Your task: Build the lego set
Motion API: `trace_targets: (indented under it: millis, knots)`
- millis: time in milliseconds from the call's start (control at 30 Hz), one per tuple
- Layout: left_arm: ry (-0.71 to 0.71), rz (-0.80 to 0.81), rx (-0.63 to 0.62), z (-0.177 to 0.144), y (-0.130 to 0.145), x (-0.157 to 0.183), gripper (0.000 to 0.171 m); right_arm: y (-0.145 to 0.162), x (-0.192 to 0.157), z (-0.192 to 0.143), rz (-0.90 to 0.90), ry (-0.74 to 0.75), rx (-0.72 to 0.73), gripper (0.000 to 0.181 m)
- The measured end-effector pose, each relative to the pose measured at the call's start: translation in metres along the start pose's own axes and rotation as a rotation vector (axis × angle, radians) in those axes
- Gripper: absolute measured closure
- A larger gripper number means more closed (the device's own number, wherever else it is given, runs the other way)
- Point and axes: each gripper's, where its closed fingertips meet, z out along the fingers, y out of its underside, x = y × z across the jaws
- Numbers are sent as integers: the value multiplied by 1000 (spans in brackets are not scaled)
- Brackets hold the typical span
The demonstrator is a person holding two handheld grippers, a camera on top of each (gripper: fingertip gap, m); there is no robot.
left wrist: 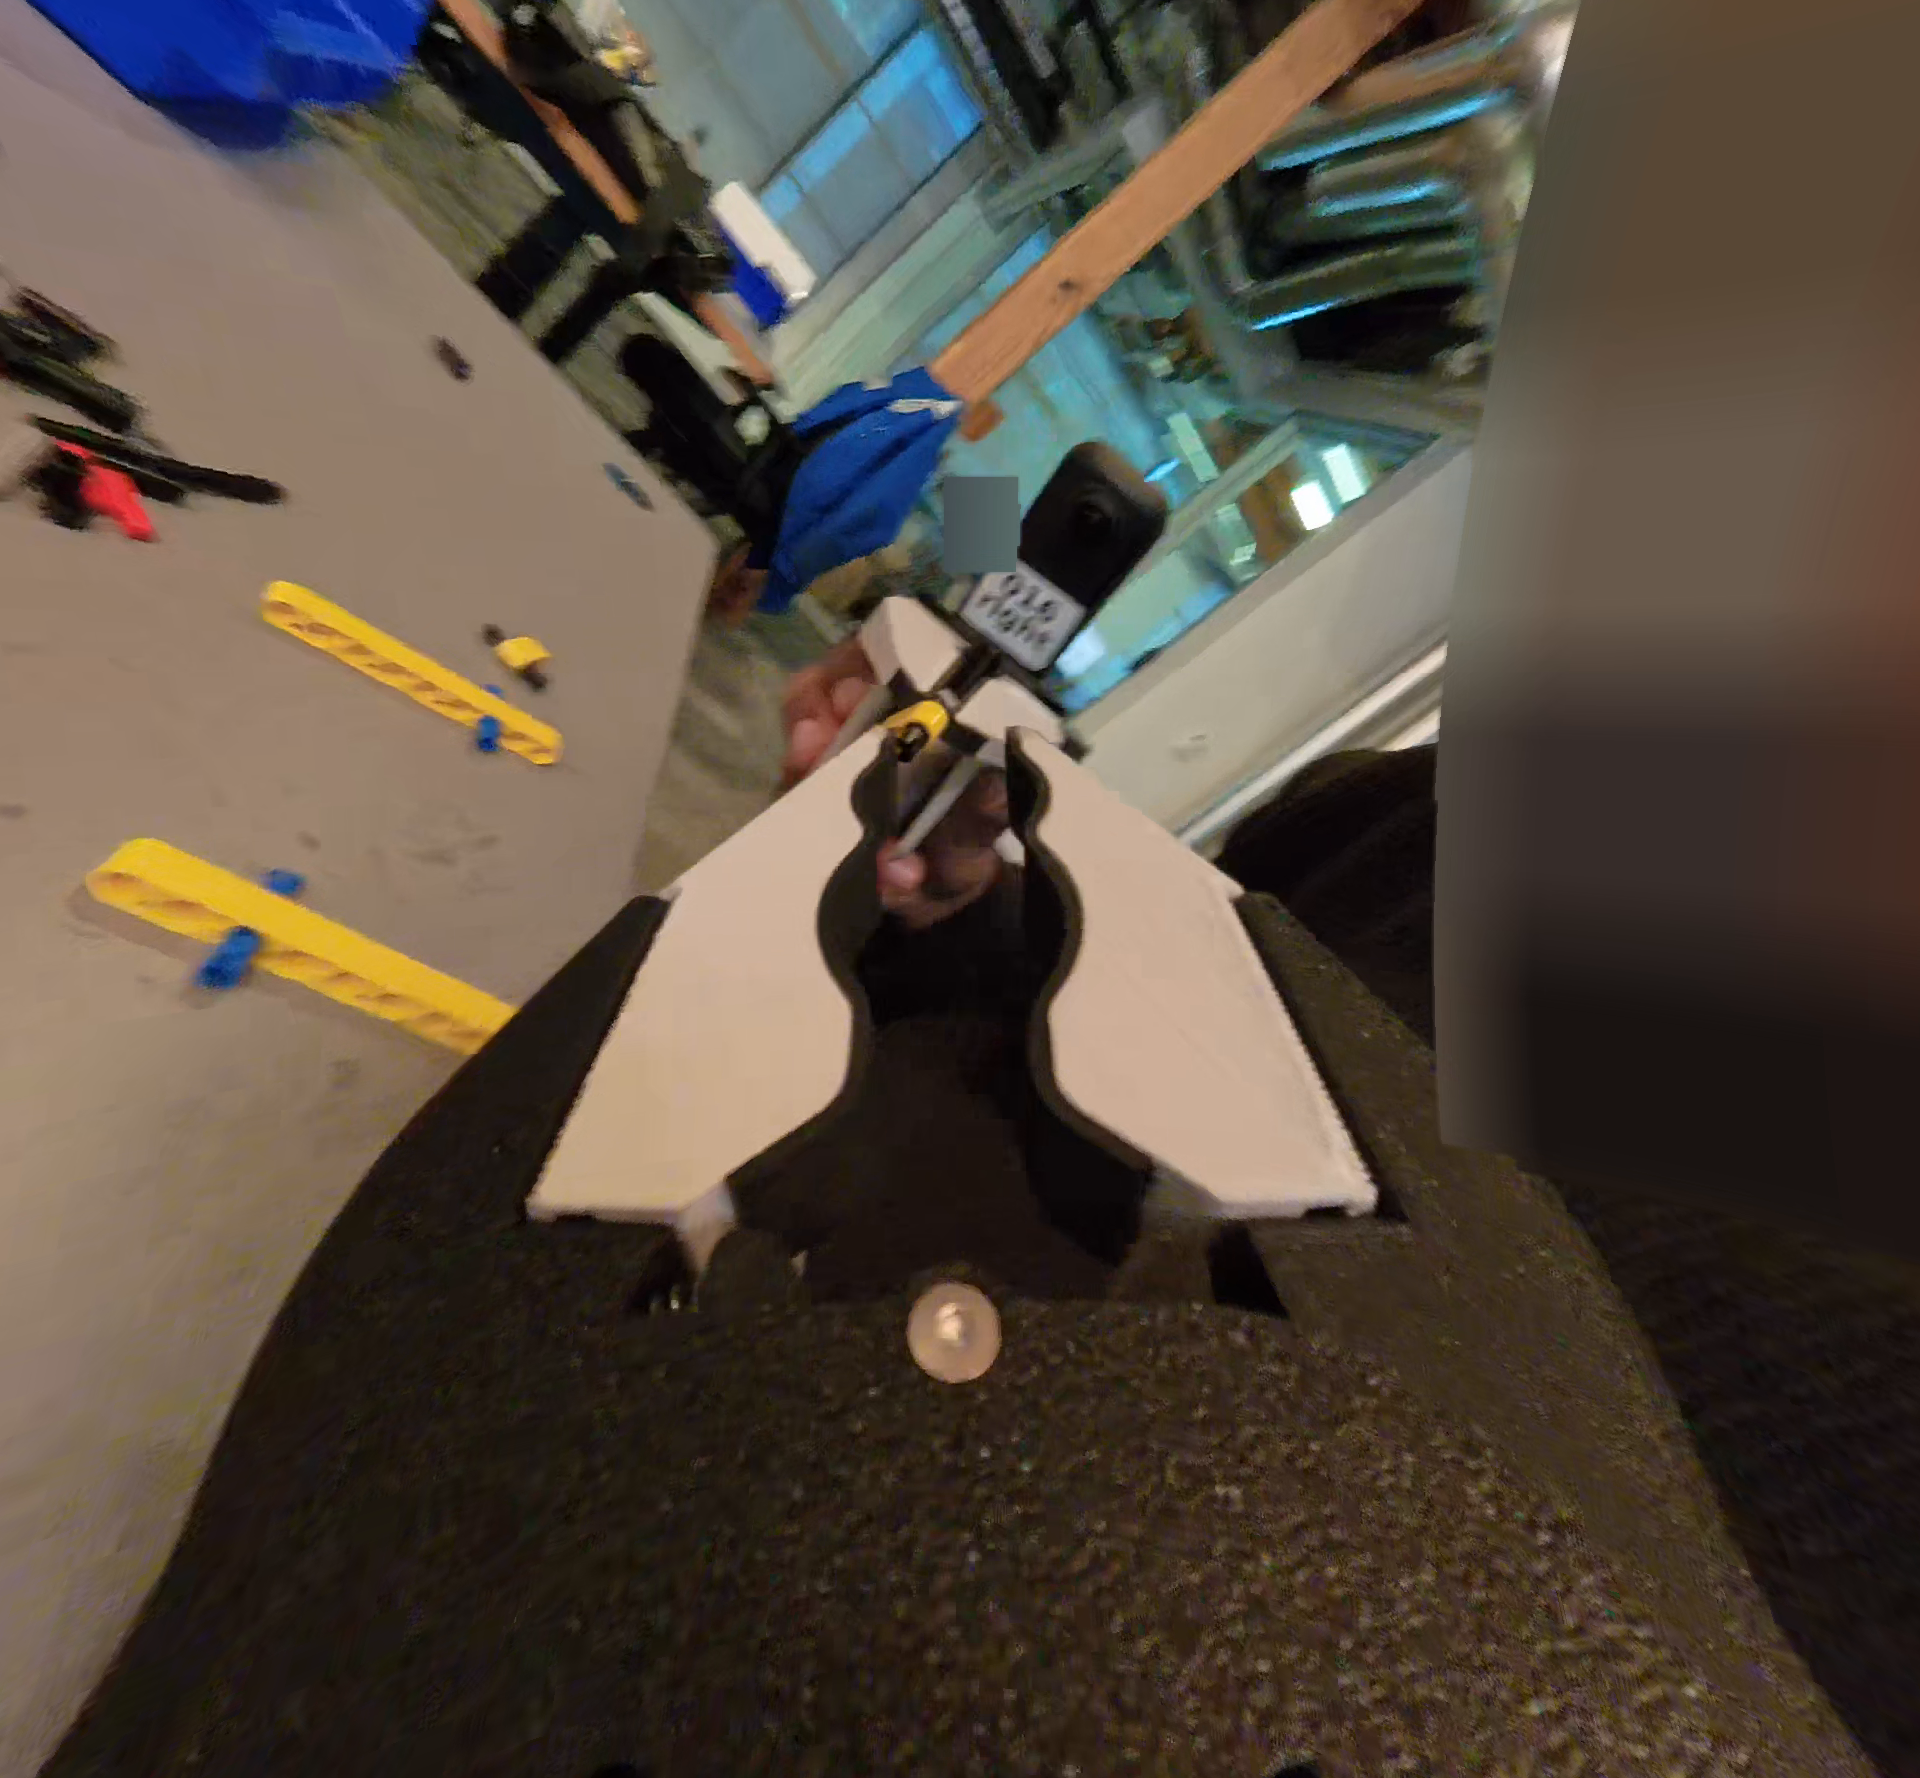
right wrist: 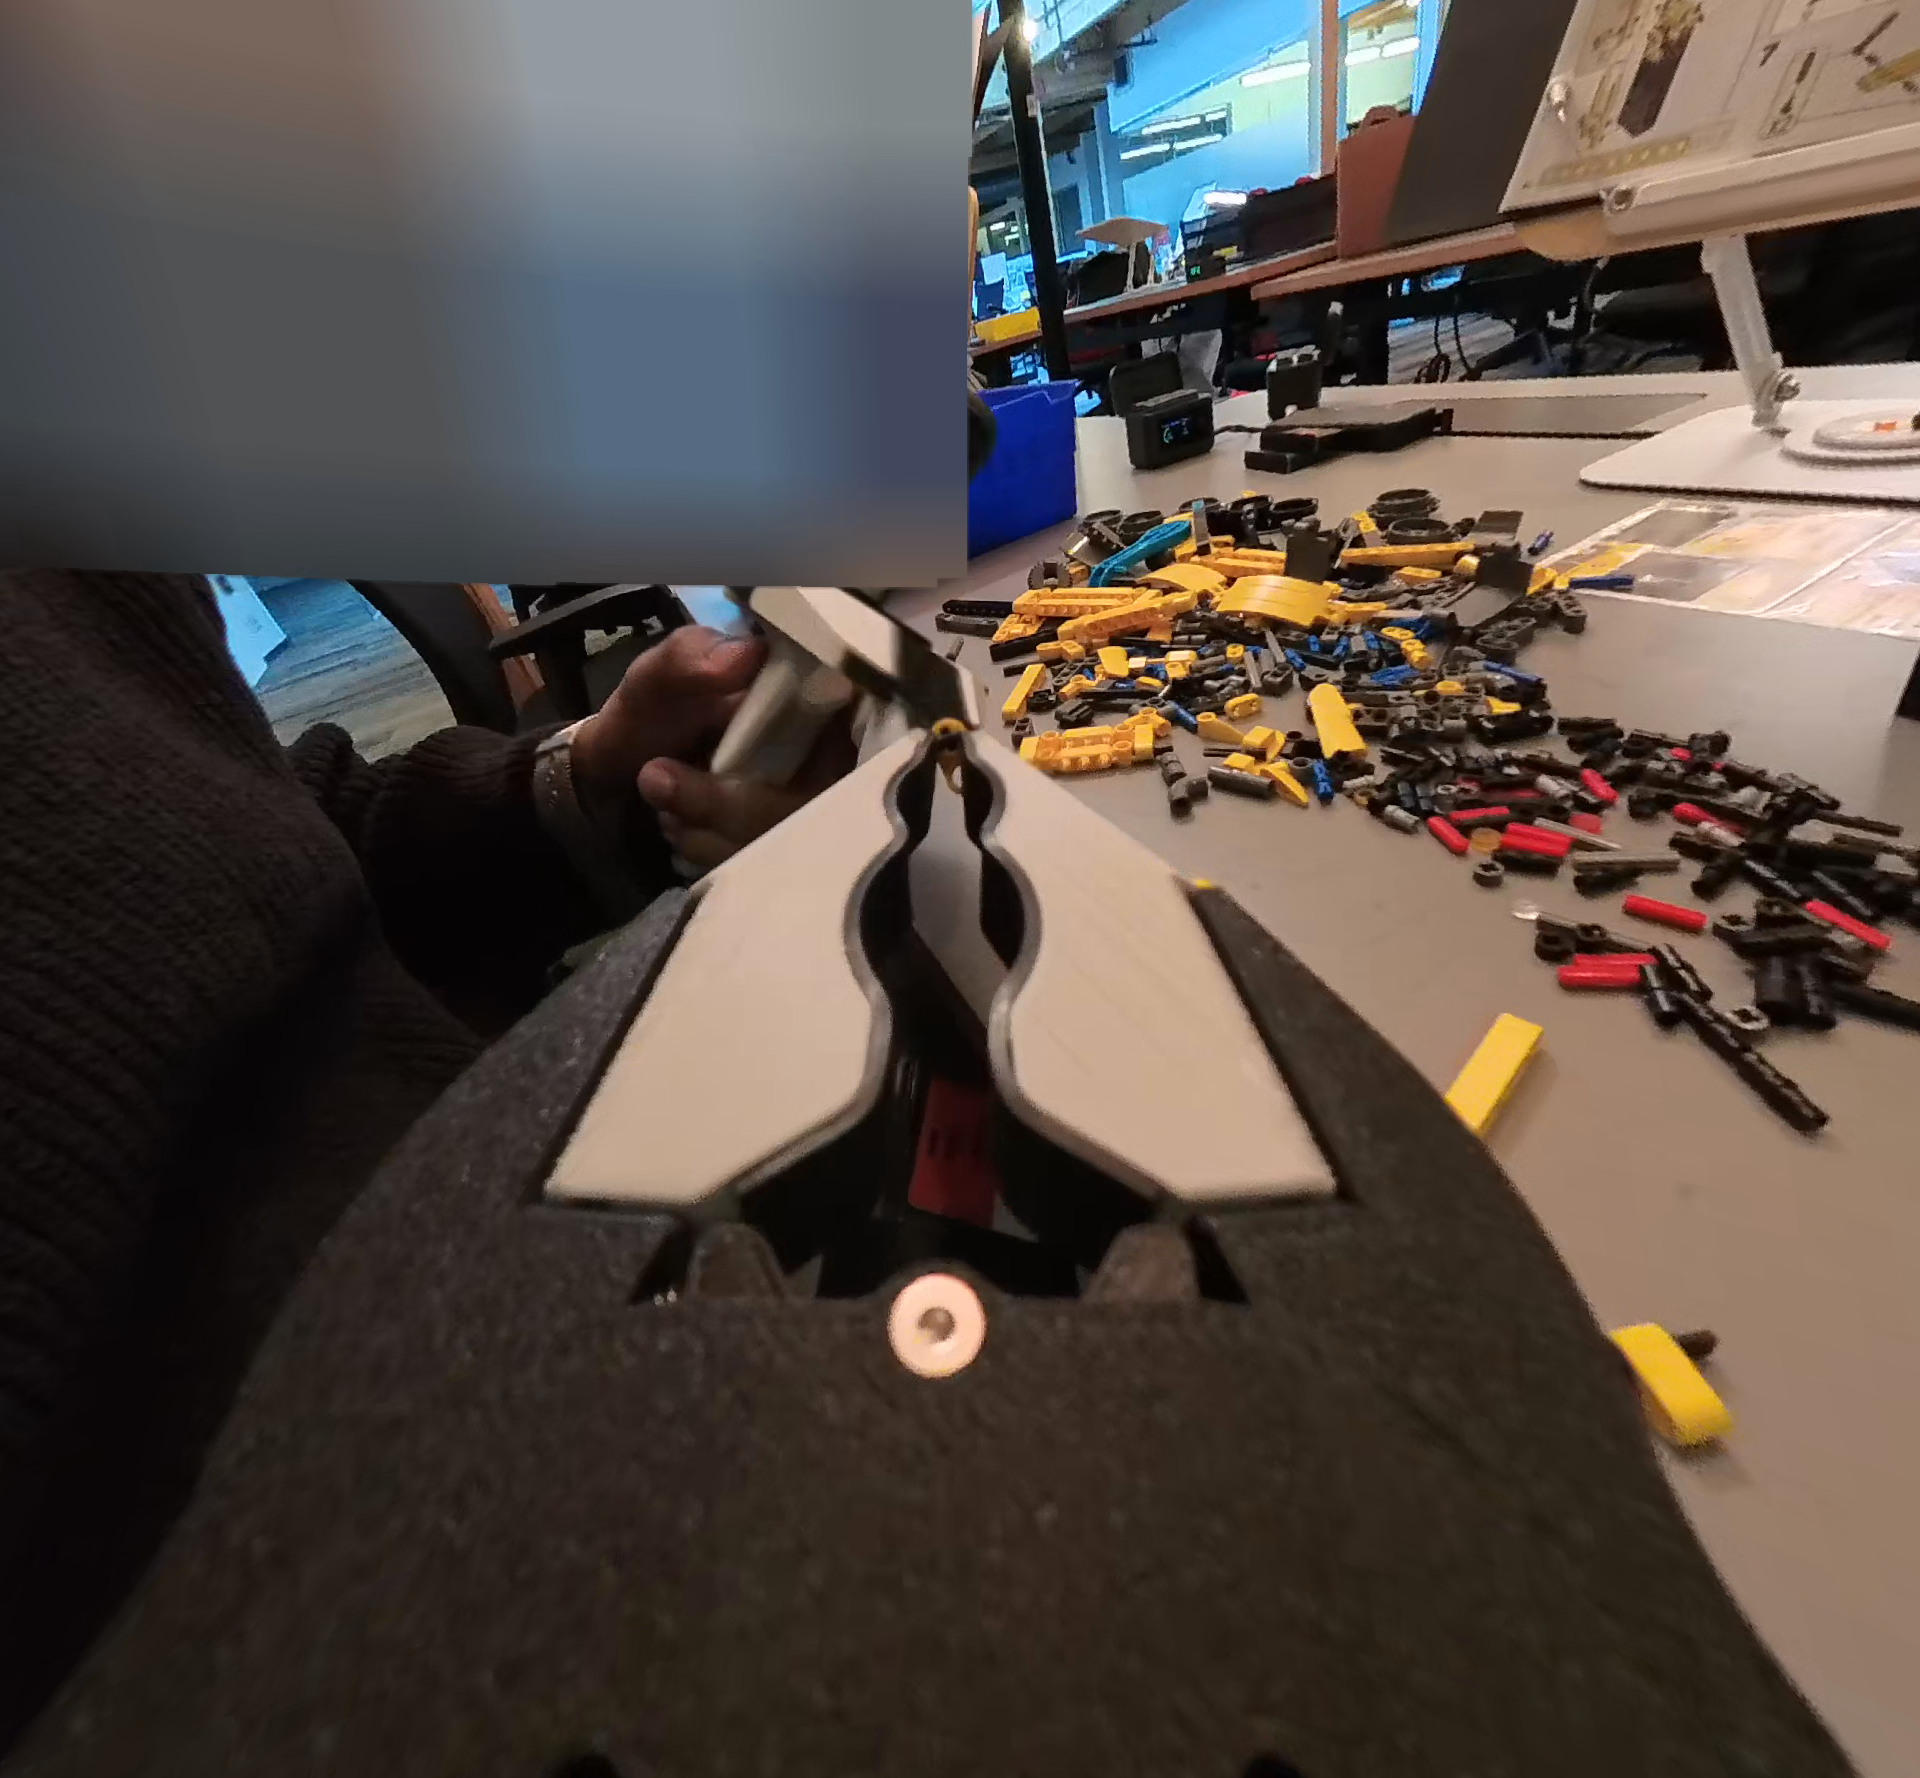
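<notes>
Grey table point(right wrist: 1351, 1313), blue bin point(right wrist: 1023, 471), contents hidden; loose brick pile point(right wrist: 1351, 689) beside.

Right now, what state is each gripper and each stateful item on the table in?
left gripper: tips nearly together at the small yellow piece; grip unclear.
right gripper: shut on the small yellow piece.
far yellow beam: flat on the table, blue pin fitted.
near yellow beam: flat, pin fitted.
parts pile: loose, unsorted.
instruction booklet: open, propped on a stand.
black device: screen lit.
</notes>
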Motion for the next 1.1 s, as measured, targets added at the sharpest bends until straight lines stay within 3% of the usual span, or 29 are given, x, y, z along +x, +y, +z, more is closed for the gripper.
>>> trace_targets:
  millis: [67,233,433,533,667,800,967,1100]
  knots:
    - [79,-75,19,-1,-1,6,149,-3,-5,-1,-36,-16,19,177]
    - [107,-100,-17,5,6,9,154,-6,-15,0,-186,-14,19,177]
    - [18,26,-55,0,9,4,165,3,-16,2,-301,10,-61,176]
    - [-102,170,-58,-2,7,-6,165,8,-6,4,-209,34,-110,176]
    - [-259,423,-64,-6,2,-12,165,17,5,6,131,-10,-167,141]
    - [-331,654,-106,-5,6,-7,165,7,1,7,389,-139,-112,141]
    - [-238,575,-109,1,12,0,165,3,-8,6,269,-196,-100,161]
    - [-201,549,-102,1,13,2,165,4,-10,5,193,-193,-141,168]
